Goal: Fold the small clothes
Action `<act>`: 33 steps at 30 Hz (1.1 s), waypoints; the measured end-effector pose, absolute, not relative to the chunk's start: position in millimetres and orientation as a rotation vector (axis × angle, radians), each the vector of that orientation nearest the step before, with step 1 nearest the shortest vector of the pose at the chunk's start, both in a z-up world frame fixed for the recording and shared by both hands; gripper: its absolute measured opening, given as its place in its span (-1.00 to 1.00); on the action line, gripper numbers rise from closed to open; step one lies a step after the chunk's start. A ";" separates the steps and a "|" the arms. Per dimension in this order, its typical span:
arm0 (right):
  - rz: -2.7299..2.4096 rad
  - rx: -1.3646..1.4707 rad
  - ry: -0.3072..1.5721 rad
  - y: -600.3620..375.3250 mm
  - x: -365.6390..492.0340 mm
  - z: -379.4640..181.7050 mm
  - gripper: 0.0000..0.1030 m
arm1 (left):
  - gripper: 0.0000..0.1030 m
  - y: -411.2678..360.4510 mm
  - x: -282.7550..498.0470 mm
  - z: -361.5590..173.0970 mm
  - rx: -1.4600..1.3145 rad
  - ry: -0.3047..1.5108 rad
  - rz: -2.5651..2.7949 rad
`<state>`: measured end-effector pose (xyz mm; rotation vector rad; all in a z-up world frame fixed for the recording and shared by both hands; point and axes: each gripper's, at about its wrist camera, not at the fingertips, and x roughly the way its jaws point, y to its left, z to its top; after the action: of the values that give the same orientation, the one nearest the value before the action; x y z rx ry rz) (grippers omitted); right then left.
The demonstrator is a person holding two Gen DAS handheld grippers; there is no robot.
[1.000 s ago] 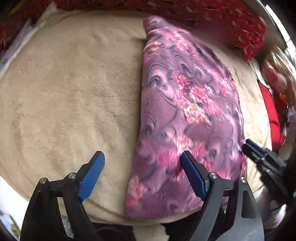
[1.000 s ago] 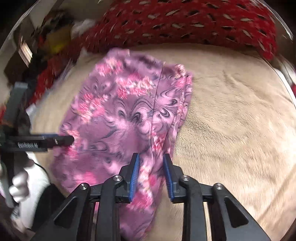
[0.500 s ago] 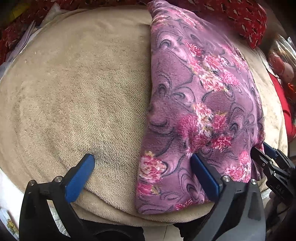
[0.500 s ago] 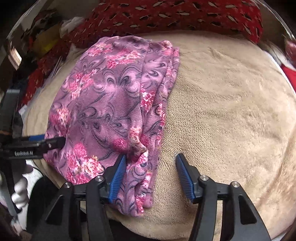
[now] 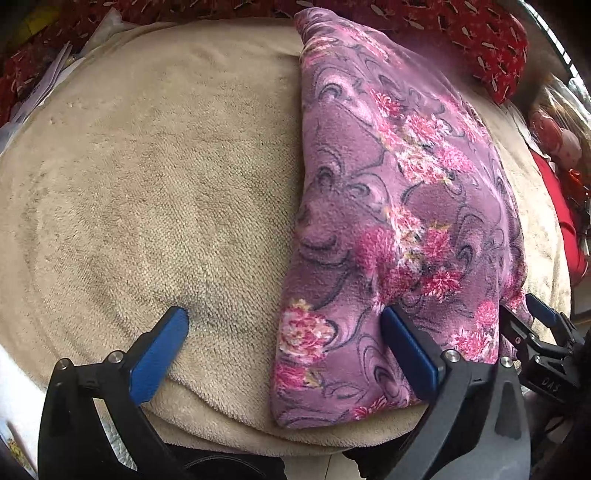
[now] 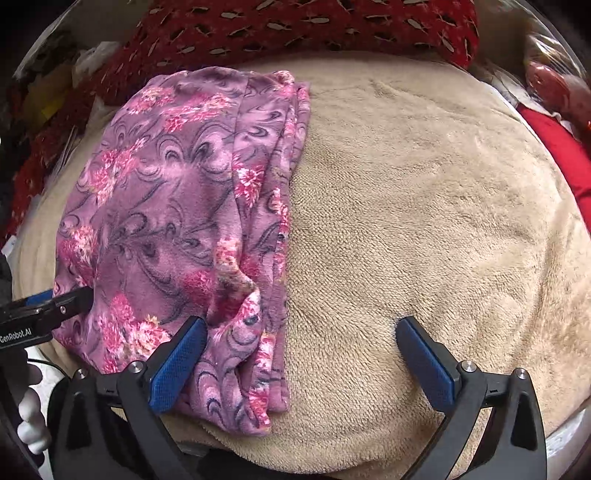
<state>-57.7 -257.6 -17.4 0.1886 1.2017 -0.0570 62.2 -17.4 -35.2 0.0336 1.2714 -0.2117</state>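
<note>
Lying lengthwise, folded garment point(image 5: 399, 221) runs away from camera.

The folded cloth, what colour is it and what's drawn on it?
The folded cloth is purple with pink flowers and dark swirls, clearest in the right wrist view.

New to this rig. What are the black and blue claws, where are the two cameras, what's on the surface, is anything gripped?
No robot here: a person holds a two-finger gripper in each hand, with a fisheye camera on each looking along its fingers. One picture is from the left gripper, the other from the right gripper.

On a beige fleece blanket lies a folded purple floral garment; a red patterned cloth lies behind.

Nothing is gripped. The left gripper is open; the right one's jaws are opening. Each straddles one near corner of the garment.
</note>
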 end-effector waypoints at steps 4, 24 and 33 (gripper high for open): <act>-0.063 0.187 1.219 -256.2 -58.2 -14.7 0.97 | 1.00 -14.1 58.3 -33.1 0.033 1.265 -0.220; 0.030 0.532 1.111 -297.4 88.7 8.9 -0.34 | 1.00 -42.0 159.4 39.1 0.075 1.109 -0.226; 0.077 0.543 1.090 -307.3 94.4 -12.5 -0.87 | 1.00 -36.7 193.9 -14.3 -0.060 1.282 -0.228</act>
<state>94.4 -307.3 -12.5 0.5430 1.0902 0.0767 193.9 -36.7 -14.3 -0.0598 1.2822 -0.2277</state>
